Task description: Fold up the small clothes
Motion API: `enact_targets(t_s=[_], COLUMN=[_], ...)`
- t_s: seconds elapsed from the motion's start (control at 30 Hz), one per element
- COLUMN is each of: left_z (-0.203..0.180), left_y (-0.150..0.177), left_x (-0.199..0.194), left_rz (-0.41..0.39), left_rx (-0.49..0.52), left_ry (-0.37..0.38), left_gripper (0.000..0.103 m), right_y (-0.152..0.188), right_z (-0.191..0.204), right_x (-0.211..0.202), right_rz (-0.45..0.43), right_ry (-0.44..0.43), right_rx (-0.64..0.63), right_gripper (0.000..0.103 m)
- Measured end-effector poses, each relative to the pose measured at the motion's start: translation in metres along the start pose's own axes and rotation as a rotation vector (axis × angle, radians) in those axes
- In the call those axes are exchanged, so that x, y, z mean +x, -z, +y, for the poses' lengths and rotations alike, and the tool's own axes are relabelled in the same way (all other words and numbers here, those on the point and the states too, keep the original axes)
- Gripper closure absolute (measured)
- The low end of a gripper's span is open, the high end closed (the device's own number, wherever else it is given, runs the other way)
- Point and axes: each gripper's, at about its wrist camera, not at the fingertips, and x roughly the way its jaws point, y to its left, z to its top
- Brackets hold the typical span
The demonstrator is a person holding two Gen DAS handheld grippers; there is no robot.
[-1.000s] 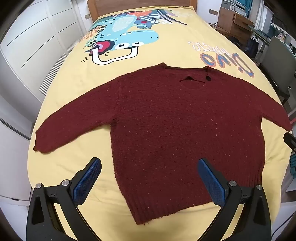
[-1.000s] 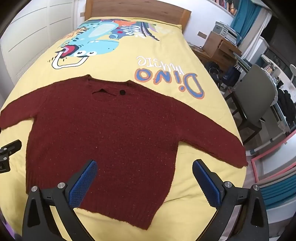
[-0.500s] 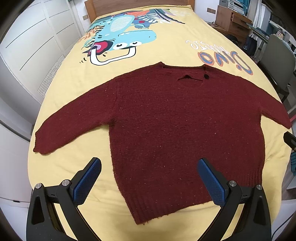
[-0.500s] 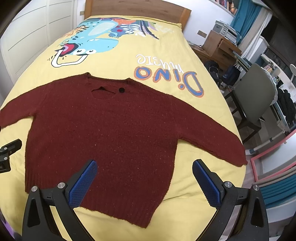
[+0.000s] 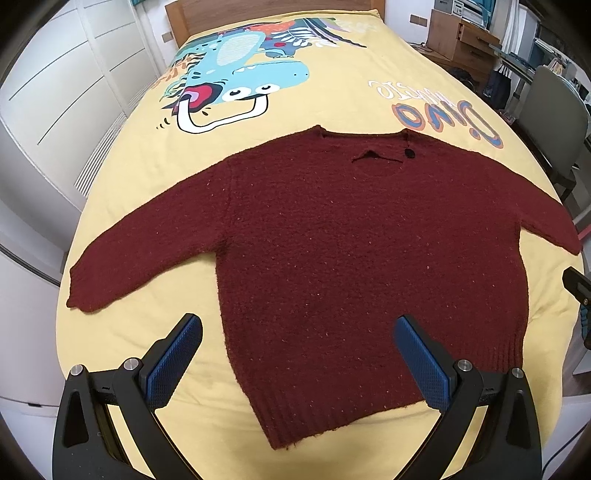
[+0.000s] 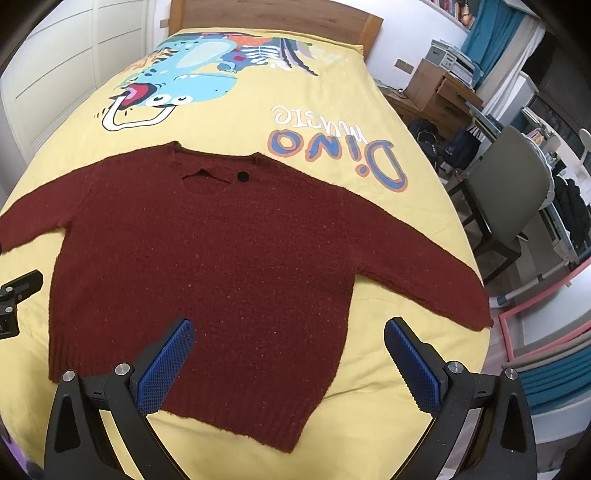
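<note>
A small dark red knitted sweater (image 5: pixel 332 240) lies flat on the yellow bed cover, both sleeves spread out, neck at the far side; it also shows in the right wrist view (image 6: pixel 221 258). My left gripper (image 5: pixel 297 354) is open and empty, held above the sweater's hem on its left half. My right gripper (image 6: pixel 288 354) is open and empty, above the hem on its right half. Part of the other gripper shows at the right edge of the left wrist view (image 5: pixel 580 291) and at the left edge of the right wrist view (image 6: pixel 16 295).
The bed (image 5: pixel 332 92) has a yellow cover with a dinosaur print (image 5: pixel 236 81) and a wooden headboard (image 6: pixel 280 18). White wardrobe doors (image 5: pixel 55 92) stand on the left. A grey chair (image 6: pixel 509 192), a wooden cabinet (image 6: pixel 436 92) and a desk stand on the right.
Both grippers have eased slightly toward the sweater; the sweater sits a little lower in both views. Their jaws stay open and the sweater has not moved.
</note>
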Motion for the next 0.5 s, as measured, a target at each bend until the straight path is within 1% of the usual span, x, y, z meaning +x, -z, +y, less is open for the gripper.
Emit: enact_targets(t_s=[0.17, 0.33, 0.5], left_z=[0.0006, 0.0013, 0.0042], left_y=[-0.0008, -0.001, -0.0005], left_x=[0.0006, 0.0002, 0.0011], left_rz=[0.006, 0.002, 0.011], left_rx=[-0.012, -0.007, -0.018], left_ry=[0.019, -0.003, 0.013], left_gripper=[0.001, 0.001, 0.001], right_y=[0.0, 0.0001, 0.0001], right_z=[-0.001, -0.0016, -0.0015], right_x=[0.0022, 0.0029, 0.0029], right_rz=[0.008, 0.01, 0.01], right_ry=[0.003, 0.006, 0.006], right_rx=[0.001, -0.004, -0.003], right_gripper=[0.001, 0.001, 0.001])
